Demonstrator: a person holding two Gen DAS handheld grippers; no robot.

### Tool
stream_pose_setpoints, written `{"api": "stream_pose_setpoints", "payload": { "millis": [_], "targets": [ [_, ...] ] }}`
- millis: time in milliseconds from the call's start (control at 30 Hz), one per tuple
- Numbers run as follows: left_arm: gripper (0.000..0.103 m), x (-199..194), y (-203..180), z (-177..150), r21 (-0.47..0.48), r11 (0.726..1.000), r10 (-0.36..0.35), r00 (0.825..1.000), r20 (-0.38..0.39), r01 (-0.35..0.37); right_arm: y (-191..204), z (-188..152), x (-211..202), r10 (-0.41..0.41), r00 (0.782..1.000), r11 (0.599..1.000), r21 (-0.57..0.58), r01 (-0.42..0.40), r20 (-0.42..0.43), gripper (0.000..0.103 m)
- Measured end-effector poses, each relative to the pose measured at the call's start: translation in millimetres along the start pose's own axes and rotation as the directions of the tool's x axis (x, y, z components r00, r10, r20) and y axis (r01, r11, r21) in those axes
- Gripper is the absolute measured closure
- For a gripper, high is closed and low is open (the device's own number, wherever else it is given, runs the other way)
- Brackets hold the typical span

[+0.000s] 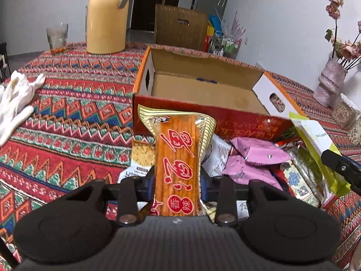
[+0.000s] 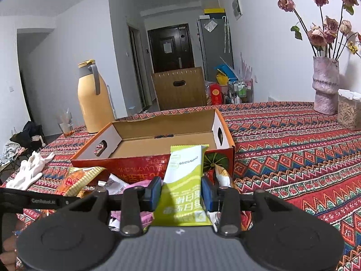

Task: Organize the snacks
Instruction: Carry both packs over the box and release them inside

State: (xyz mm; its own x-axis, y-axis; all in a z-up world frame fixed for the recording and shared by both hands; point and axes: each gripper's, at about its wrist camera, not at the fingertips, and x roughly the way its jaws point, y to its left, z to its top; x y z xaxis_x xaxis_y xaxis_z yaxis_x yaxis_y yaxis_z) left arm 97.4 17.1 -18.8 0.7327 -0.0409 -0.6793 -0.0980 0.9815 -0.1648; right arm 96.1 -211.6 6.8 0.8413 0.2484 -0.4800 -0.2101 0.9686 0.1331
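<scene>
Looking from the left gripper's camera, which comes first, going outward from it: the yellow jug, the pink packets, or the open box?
1. Pink packets, just right of the left gripper, in the snack pile.
2. Open box, straight ahead behind the pile.
3. Yellow jug, far back on the left.

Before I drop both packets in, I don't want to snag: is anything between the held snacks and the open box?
Nothing visible. The left gripper holds the orange spicy-strip packet, the right gripper the green packet; the cardboard box sits just beyond, open-topped, only its low front wall to clear.
</scene>
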Motion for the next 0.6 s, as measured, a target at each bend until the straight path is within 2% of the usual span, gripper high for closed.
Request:
{"api": "stream_pose_setpoints", "payload": {
  "millis": [333, 600],
  "targets": [
    [0.066, -24, -14, 34, 0.027, 1.000, -0.008, 0.993, 0.117, 0.005, 3, 24, 1, 0.010, 0.998, 0.999, -0.036, -0.007, 0.068, 0.066],
    [0.066, -20, -34, 76, 0.040, 0.999, -0.002, 0.983, 0.183, -0.005, 7, 59, 25, 0.025, 0.994, 0.998, -0.066, -0.018, 0.110, 0.066]
  ]
}}
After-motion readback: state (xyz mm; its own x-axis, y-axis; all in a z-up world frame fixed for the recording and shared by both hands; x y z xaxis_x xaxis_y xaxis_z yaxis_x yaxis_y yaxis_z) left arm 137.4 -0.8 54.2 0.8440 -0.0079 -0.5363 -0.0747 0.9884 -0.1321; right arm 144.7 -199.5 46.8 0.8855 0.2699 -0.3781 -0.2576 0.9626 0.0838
